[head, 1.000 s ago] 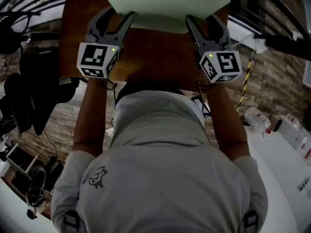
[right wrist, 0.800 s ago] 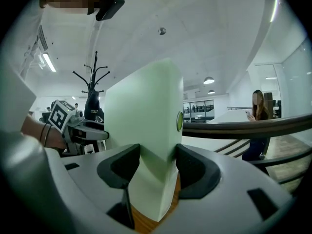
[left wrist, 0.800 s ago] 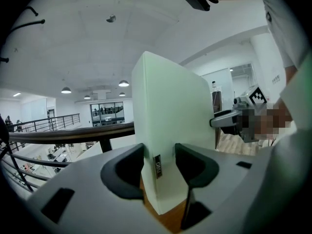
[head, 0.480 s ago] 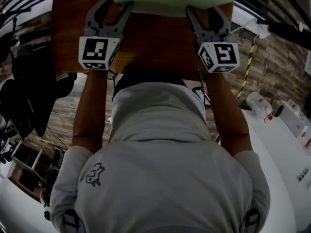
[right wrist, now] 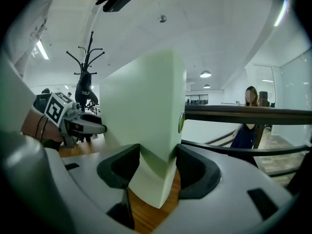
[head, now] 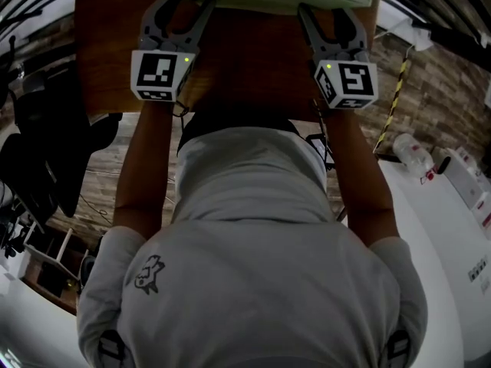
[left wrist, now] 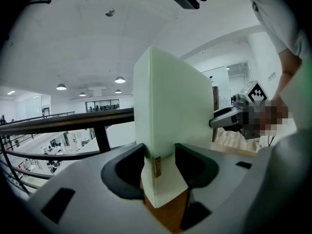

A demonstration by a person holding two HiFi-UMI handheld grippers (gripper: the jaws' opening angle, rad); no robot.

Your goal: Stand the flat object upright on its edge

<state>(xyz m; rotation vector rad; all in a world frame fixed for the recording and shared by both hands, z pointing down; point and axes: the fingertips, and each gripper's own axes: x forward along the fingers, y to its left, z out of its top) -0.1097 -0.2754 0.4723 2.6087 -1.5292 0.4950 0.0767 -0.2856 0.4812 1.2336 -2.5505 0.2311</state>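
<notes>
Two tongs (left wrist: 160, 152) (right wrist: 157, 152) clamp upright slab (left wrist: 170, 106).

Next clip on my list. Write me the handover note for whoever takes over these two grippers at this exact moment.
Left gripper: shut on the left end of the thick pale green flat board.
Right gripper: shut on the board's right end.
Board: held upright with its broad faces vertical. Its lower edge is on or just over the brown wooden table; contact cannot be told.
Done: the board is up on its edge, with both grippers steadying it.
Left: probably settle it on the table, open both grippers gently and check that it stands alone.
</notes>
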